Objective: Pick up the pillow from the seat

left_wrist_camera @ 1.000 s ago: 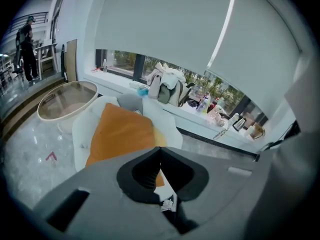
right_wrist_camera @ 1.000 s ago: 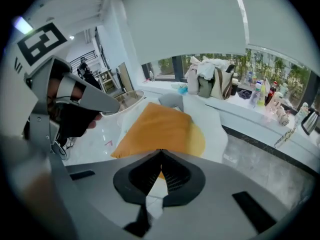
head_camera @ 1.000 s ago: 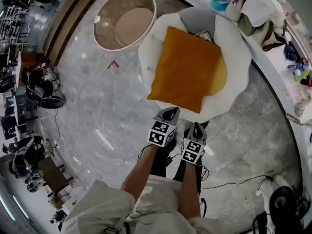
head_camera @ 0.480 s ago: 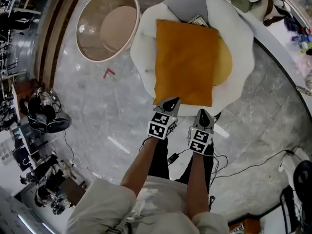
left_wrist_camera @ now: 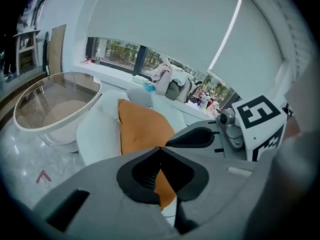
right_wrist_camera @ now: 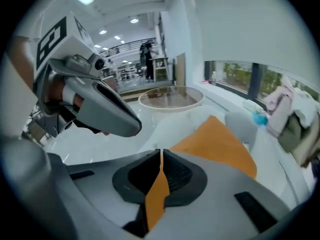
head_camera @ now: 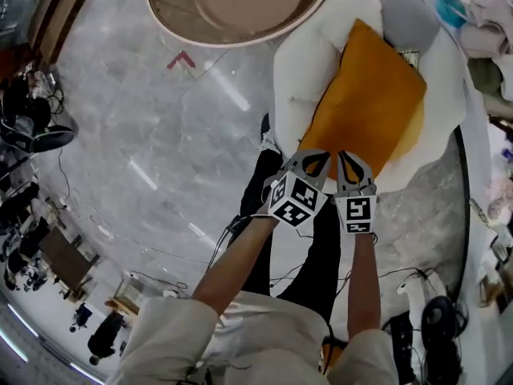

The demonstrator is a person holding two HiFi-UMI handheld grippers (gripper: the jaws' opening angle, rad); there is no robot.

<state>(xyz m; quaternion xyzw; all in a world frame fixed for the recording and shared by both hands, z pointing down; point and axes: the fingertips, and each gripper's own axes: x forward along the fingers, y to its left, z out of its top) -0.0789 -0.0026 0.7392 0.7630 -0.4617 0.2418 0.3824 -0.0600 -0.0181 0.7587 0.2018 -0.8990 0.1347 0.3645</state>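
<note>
Two pairs of tongs, both closed and empty, poised at the near edge of one orange pillow (head_camera: 365, 103).
Item: pillow, lying on the white padded seat (head_camera: 300, 62), just ahead of both sets of tips and stretching away from them. Left tongs (head_camera: 315, 157): jaws together, tips meeting, orange cloth visible only beyond them. Right tongs (head_camera: 349, 159): jaws likewise together, close beside the left pair, nothing pinched. Step in hand, by my reckoning: the approach, with no grip taken yet. Next move calls for parting both pairs of jaws, easing them over the pillow's near hem, then closing firmly on the fabric before any lift.
</note>
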